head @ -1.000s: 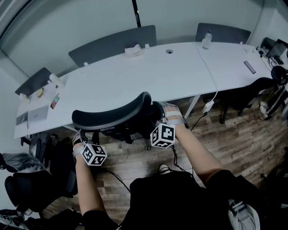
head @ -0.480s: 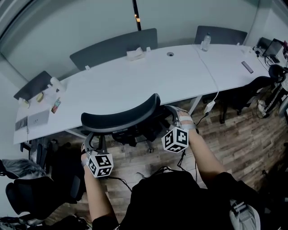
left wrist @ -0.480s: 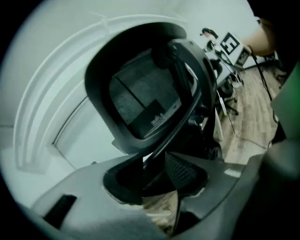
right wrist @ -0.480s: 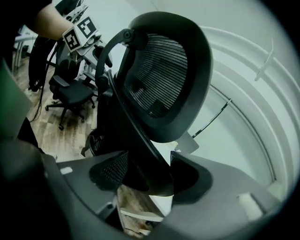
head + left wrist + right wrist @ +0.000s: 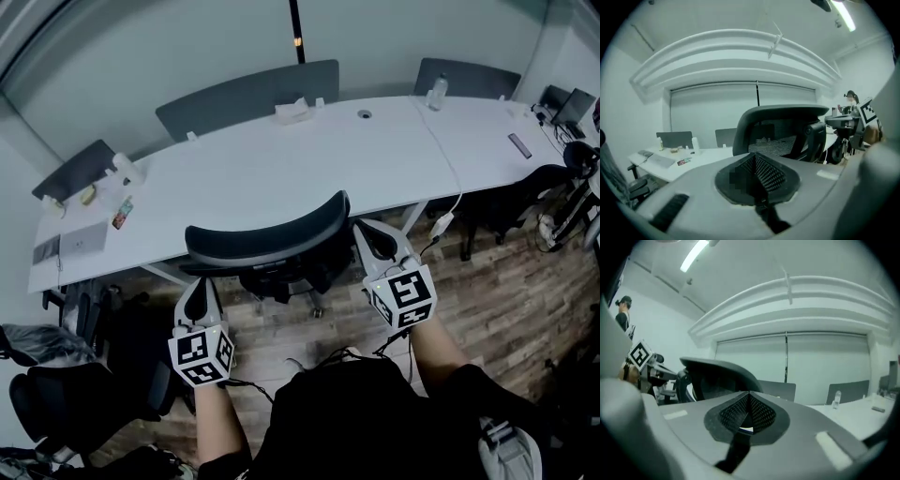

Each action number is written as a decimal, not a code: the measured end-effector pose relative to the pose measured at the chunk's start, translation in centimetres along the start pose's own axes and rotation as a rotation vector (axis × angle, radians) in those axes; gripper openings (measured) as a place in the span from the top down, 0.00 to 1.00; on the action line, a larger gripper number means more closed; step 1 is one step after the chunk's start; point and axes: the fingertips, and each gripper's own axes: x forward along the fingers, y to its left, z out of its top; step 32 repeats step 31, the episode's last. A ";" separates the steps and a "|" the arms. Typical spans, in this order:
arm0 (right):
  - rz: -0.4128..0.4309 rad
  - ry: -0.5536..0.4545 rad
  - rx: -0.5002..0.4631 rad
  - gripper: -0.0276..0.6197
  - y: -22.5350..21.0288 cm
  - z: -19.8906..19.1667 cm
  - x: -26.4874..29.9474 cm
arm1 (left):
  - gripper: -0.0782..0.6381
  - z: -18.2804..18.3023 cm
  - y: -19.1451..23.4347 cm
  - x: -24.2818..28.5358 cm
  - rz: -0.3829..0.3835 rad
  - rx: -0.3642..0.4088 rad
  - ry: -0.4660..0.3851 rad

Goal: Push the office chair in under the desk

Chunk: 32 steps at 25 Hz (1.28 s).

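The black office chair [image 5: 267, 242] stands at the near edge of the long white desk [image 5: 281, 164], its curved backrest toward me and its seat partly below the desktop. My left gripper [image 5: 198, 284] hovers by the chair's left rear, apart from it, shut and holding nothing. My right gripper [image 5: 367, 231] is just off the backrest's right end, also shut and holding nothing. In the left gripper view the pads [image 5: 765, 174] meet in front of the mesh backrest [image 5: 780, 129]. In the right gripper view the shut pads [image 5: 754, 412] sit right of the backrest [image 5: 717, 373].
Grey divider panels [image 5: 248, 94] stand behind the desk. A laptop [image 5: 81, 242], a tissue box [image 5: 293, 111] and a bottle [image 5: 437, 91] lie on it. Other black chairs stand at lower left [image 5: 56, 398] and right [image 5: 520, 192]. Cables [image 5: 441, 230] hang down to the wooden floor.
Both grippers have let go of the chair's sides and drawn back toward me, and their jaws have closed. The chair stays at the desk edge.
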 end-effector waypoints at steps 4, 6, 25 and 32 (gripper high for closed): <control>-0.034 -0.030 0.105 0.95 -0.5 1.0 -0.4 | 0.88 0.7 -0.1 -0.4 0.030 -0.015 -0.018; -0.043 -0.011 0.121 0.95 -0.6 0.5 -0.3 | 0.88 0.6 -0.1 -0.2 0.034 -0.027 -0.013; -0.090 0.062 0.076 0.95 -1.1 -0.9 0.3 | 0.88 0.5 -0.6 0.6 0.038 -0.022 -0.001; -0.096 0.065 0.071 0.95 -1.4 -0.9 0.5 | 0.88 0.7 -0.6 0.9 0.037 -0.020 0.002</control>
